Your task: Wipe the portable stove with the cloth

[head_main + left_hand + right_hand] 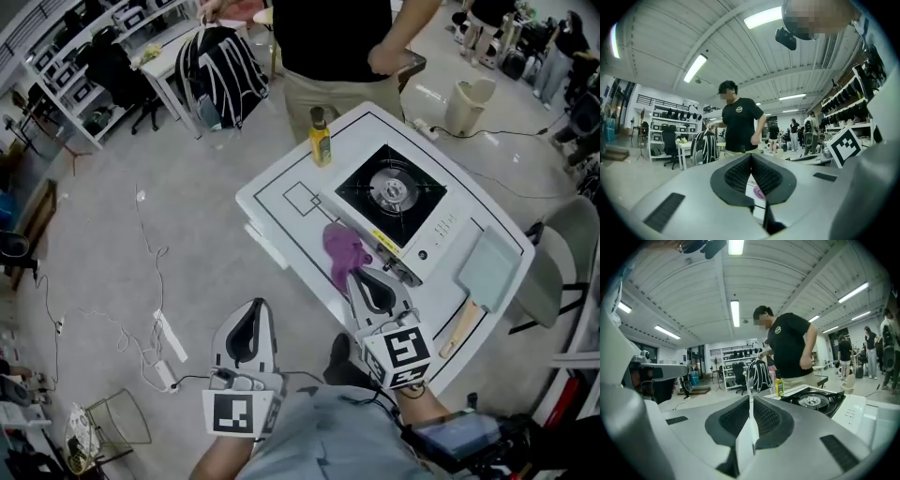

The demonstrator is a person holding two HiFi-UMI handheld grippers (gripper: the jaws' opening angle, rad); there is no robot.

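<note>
The right gripper (358,279) has its jaws clenched, the pads meeting at the tips with nothing between them. It points out over the near edge of the white counter (281,202). The purple cloth (345,248) lies crumpled on the counter just ahead of these jaws, its near edge right at their tips. Whether they touch it cannot be told, and the right gripper view does not show the cloth.

The portable stove (389,192) sits beyond the cloth, ahead of the right jaws and slightly to their right, with its round burner and black top uncovered. The cloth rests against the stove's near left corner. A yellow bottle (321,139) stands upright farther ahead of the jaws, left of the stove. A pale green flat tool with a wooden handle (487,270) lies on the counter well to the right of the right jaws.

The left gripper (255,309) is also clenched and empty, held off the counter's edge over the floor. The cloth shows ahead of it through the slit below its closed pads. A person in a black shirt (337,37) stands at the far side of the counter, beyond both pairs of jaws, with a striped backpack (220,70) farther off to the left.
</note>
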